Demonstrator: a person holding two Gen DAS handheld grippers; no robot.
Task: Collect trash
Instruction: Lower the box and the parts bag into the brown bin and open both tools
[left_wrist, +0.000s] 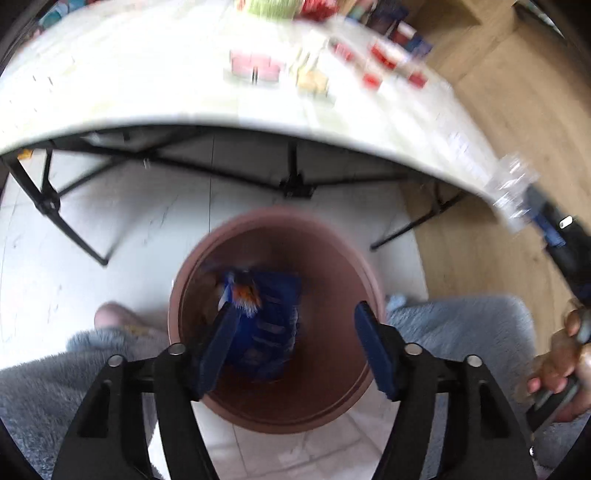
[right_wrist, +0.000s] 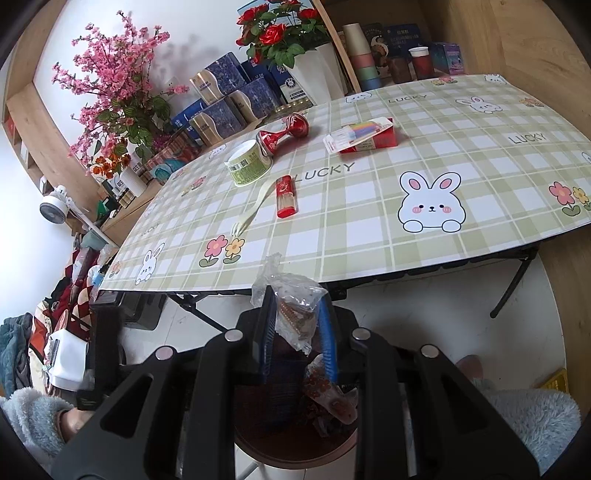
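My left gripper (left_wrist: 297, 310) hangs open over a brown round bin (left_wrist: 332, 258). A blue snack packet (left_wrist: 266, 325) is inside the bin below the spread fingers, close by the left finger and blurred; the pads do not press on it. My right gripper (right_wrist: 295, 295) is shut on a crumpled clear plastic wrapper (right_wrist: 295, 314), held just off the table's front edge above the bin (right_wrist: 295, 454). In the left wrist view that wrapper (left_wrist: 513, 192) shows at the far right.
On the checked tablecloth (right_wrist: 461, 155) lie a crushed red can (right_wrist: 284, 134), a white tin (right_wrist: 249, 162), a red lighter (right_wrist: 286, 195), a pale fork (right_wrist: 255, 203) and a red box (right_wrist: 365, 138). Boxes and flowers crowd the back. Black table legs (left_wrist: 48, 203) stand behind the bin.
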